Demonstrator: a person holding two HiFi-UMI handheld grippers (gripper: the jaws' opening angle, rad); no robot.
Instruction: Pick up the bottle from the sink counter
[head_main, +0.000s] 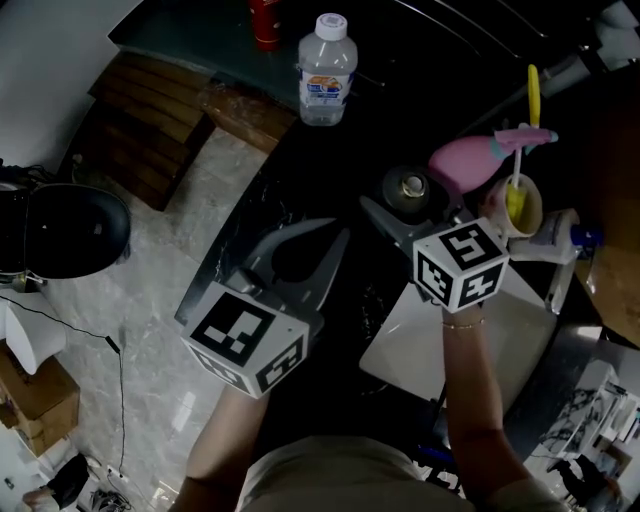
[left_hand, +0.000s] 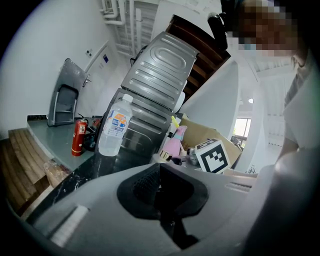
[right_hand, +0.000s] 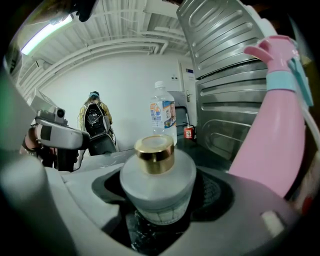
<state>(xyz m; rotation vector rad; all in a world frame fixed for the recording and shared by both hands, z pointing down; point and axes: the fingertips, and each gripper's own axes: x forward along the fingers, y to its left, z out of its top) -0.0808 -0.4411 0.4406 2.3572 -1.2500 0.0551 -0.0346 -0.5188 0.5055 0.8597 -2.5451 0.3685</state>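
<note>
A: How far along is the pick-up?

B: Barely begun, I'd say. The squat frosted-glass bottle with the gold cap (right_hand: 157, 182) stands on the black marbled sink counter (head_main: 340, 150), just left of the pink plastic spray bottle (head_main: 478, 160), with its base flat on the stone. It isn't lifted yet.

A: And the right gripper?

B: The right gripper (head_main: 410, 200) reaches forward low over the counter, forearm stretched out, with the frosted bottle between its jaws. The jaws stand apart. A dark gap shows on each side of the glass, so they surround it without pinching it. What's left is the squeeze and the lift.

A: The left one?

B: The left gripper (head_main: 328, 236) hovers further left of the spray bottle, jaws drawn together at the tips with nothing in them. A tall clear plastic water bottle (head_main: 327, 70) stands well beyond the spray bottle, to its left, untouched
</note>
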